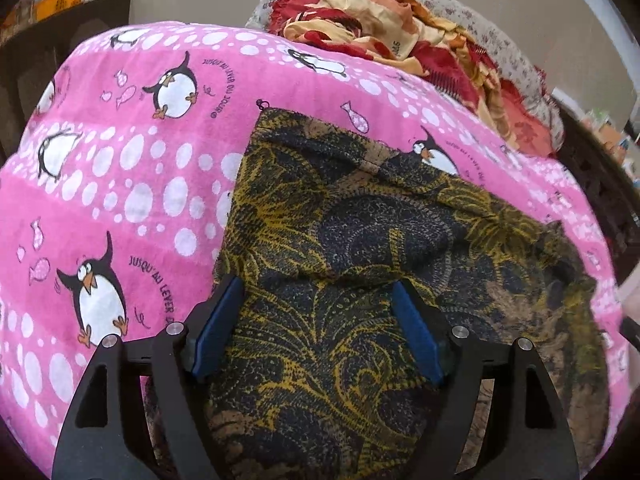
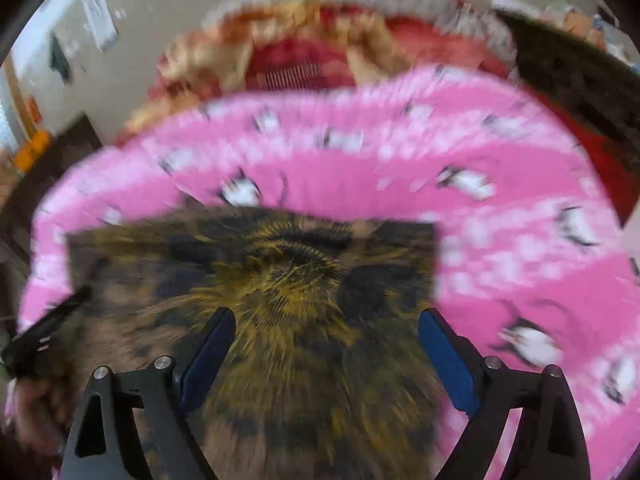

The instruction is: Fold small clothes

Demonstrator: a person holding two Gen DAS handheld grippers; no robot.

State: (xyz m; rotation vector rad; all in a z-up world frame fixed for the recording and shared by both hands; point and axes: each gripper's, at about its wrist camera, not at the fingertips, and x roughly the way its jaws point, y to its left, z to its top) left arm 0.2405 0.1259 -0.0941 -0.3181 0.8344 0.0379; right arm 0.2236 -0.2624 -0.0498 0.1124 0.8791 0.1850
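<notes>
on the pink penguin blanket (image 1: pixel 120 184) a dark garment (image 1: pixel 340 248) with a yellow pattern is spread, partly folded. above its near edge the left gripper (image 1: pixel 320 328) is held with jaws wide and nothing clamped. over the same garment the right gripper (image 2: pixel 326 356) is seen wide too, though that view is blurred.

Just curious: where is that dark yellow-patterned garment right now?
In both wrist views the dark patterned garment lies on the pink penguin blanket, before the red-and-cream pile.
</notes>
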